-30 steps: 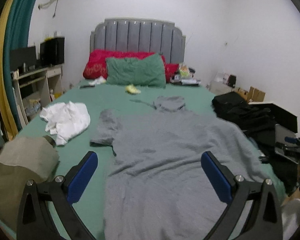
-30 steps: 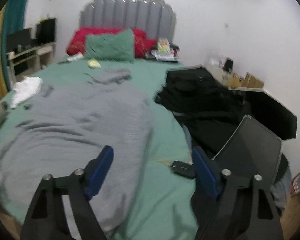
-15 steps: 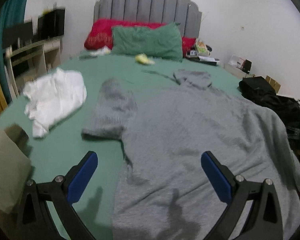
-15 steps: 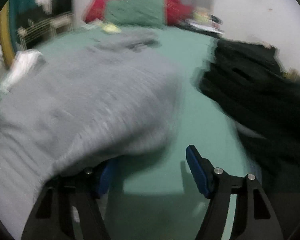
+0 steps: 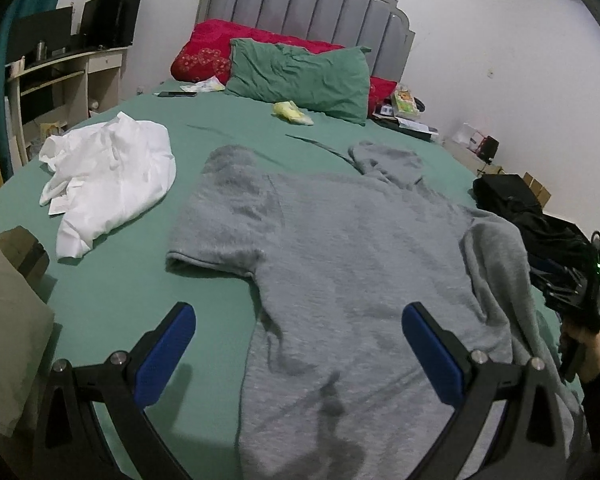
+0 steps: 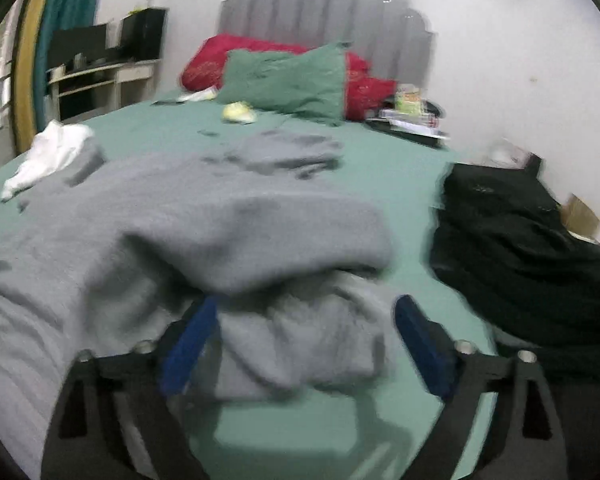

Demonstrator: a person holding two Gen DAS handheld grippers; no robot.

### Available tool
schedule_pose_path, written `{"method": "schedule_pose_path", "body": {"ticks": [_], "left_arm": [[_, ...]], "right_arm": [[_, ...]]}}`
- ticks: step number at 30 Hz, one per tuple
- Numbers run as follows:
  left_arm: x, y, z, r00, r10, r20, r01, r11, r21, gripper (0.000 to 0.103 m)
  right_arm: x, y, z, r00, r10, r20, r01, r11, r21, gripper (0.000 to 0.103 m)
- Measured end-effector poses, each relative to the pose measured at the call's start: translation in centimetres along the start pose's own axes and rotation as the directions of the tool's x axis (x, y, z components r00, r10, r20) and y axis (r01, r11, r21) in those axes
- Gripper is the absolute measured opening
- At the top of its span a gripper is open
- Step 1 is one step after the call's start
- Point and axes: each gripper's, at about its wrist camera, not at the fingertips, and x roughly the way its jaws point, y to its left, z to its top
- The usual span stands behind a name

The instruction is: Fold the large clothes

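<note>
A grey T-shirt point(image 5: 340, 248) lies spread on the green bed point(image 5: 112, 296), neck toward the headboard. Its right side point(image 5: 492, 248) is flipped inward in a loose fold. My left gripper point(image 5: 296, 336) hangs open over the shirt's lower left part, holding nothing. In the left wrist view, a hand holds the right gripper point(image 5: 580, 292) at the shirt's right edge. The right wrist view is blurred: my right gripper point(image 6: 308, 320) has its jaws opening, with a bunch of the grey shirt point(image 6: 300, 344) lying loose between them. The left finger point(image 6: 192, 336) is partly covered by cloth.
A crumpled white garment point(image 5: 108, 184) lies left of the shirt, and a beige garment point(image 5: 8, 320) sits at the near left corner. Black clothes point(image 6: 512, 232) are piled along the bed's right side. Green pillow point(image 5: 300, 72), red pillow point(image 5: 208, 52) and a desk point(image 5: 60, 80) stand at the back.
Both grippers came forward and lower over the bed. The shirt's right side was pulled up and folded inward. The right jaws narrowed on the cloth, then spread wide again.
</note>
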Motion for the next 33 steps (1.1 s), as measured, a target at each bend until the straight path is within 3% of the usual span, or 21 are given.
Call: {"method": "schedule_pose_path", "body": {"ticks": [2, 5, 7, 8, 9, 10, 11, 13, 14, 16, 17, 18, 20, 23, 27, 29, 30, 31, 32, 33], "left_arm": [[0.2, 0.0, -0.2, 1.0, -0.005, -0.012, 0.005, 1.0, -0.009, 0.103], [0.8, -0.1, -0.5, 0.999, -0.017, -0.03, 0.017, 1.0, -0.021, 0.103], [1.3, -0.3, -0.8, 0.999, -0.014, -0.043, 0.013, 1.0, -0.015, 0.103], [1.5, -0.5, -1.0, 0.999, -0.014, -0.05, 0.013, 1.0, -0.014, 0.103], [1.6, -0.6, -1.1, 0.998, -0.014, -0.054, 0.013, 1.0, -0.012, 0.103], [1.7, -0.7, -1.1, 0.998, -0.016, -0.057, 0.015, 1.0, -0.011, 0.103], [1.7, -0.8, -1.1, 0.998, -0.02, -0.058, 0.02, 1.0, -0.011, 0.103], [1.3, -1.0, -1.0, 0.998, -0.028, -0.048, 0.028, 1.0, -0.01, 0.103], [1.0, -1.0, -0.9, 0.999, -0.032, -0.044, 0.032, 0.999, -0.009, 0.103], [0.5, -1.0, -0.8, 0.999, -0.041, -0.032, 0.04, 0.999, -0.016, 0.103], [0.2, -1.0, -0.7, 0.999, -0.047, -0.026, 0.046, 0.999, -0.025, 0.103], [-0.2, -1.0, -0.6, 0.998, -0.055, -0.021, 0.054, 0.998, -0.033, 0.103], [-0.6, -1.1, -0.4, 0.998, -0.065, -0.012, 0.064, 0.997, -0.036, 0.103], [-1.0, -1.2, -0.2, 0.998, -0.063, 0.0, 0.063, 0.998, -0.03, 0.103], [-1.7, -1.3, 0.5, 0.998, -0.055, 0.032, 0.055, 0.998, -0.019, 0.103], [-2.3, -1.1, 1.1, 0.998, -0.042, 0.054, 0.043, 0.999, -0.016, 0.103], [-2.7, -0.8, 1.6, 0.997, -0.034, 0.069, 0.035, 0.999, -0.016, 0.103], [-3.1, -0.5, 2.0, 0.996, -0.025, 0.087, 0.027, 1.0, -0.016, 0.103], [-3.4, -0.2, 2.3, 0.995, -0.015, 0.101, 0.017, 1.0, -0.019, 0.103], [-3.8, 0.4, 2.7, 0.994, -0.003, 0.113, 0.006, 1.0, -0.026, 0.103]], "right_arm": [[1.2, -3.3, -1.4, 0.998, 0.026, -0.059, -0.018, 0.99, 0.137, 0.093], [4.9, -5.8, -2.3, 0.967, 0.233, -0.103, -0.184, 0.919, 0.349, 0.093], [7.0, -5.4, -2.2, 0.933, 0.342, -0.116, -0.269, 0.872, 0.41, 0.093], [7.6, -4.8, -1.7, 0.94, 0.32, -0.117, -0.25, 0.88, 0.403, 0.089], [7.9, -4.7, -1.2, 0.927, 0.359, -0.106, -0.285, 0.861, 0.422, 0.077], [8.3, -5.1, -0.9, 0.899, 0.425, -0.104, -0.334, 0.821, 0.464, 0.014], [8.2, -5.4, -0.4, 0.901, 0.418, -0.12, -0.318, 0.821, 0.474, 0.012], [5.9, -5.7, 1.6, 0.931, 0.342, -0.124, -0.274, 0.883, 0.381, 0.011], [3.8, -6.9, 3.4, 0.956, 0.265, -0.125, -0.209, 0.916, 0.343, 0.011], [0.1, -9.7, 6.3, 0.984, 0.147, -0.102, -0.107, 0.939, 0.327, 0.011], [-2.5, -11.3, 8.6, 0.995, 0.027, -0.096, -0.001, 0.964, 0.268, 0.011], [-4.9, -12.2, 10.6, 0.991, -0.103, -0.081, 0.116, 0.976, 0.185, 0.011], [-9.6, -13.3, 15.3, 0.942, -0.335, -0.02, 0.336, 0.941, 0.045, 0.011], [-12.9, -11.1, 20.7, 0.87, -0.481, 0.105, 0.492, 0.858, -0.15, 0.011], [-12.4, -2.1, 25.1, 0.91, -0.339, 0.239, 0.405, 0.852, -0.332, 0.012], [-10.1, 4.3, 25.3, 0.956, -0.184, 0.229, 0.266, 0.87, -0.415, 0.018], [-8.3, 7.4, 25.0, 0.98, -0.076, 0.186, 0.151, 0.889, -0.432, 0.023], [-6.8, 9.9, 24.3, 0.991, 0.052, 0.123, 0.006, 0.902, -0.431, 0.042], [-5.0, 12.9, 23.0, 0.979, 0.202, 0.031, -0.171, 0.891, -0.421, 0.072], [-4.1, 14.4, 21.7, 0.969, 0.246, -0.011, -0.228, 0.877, -0.424, 0.08]]}}
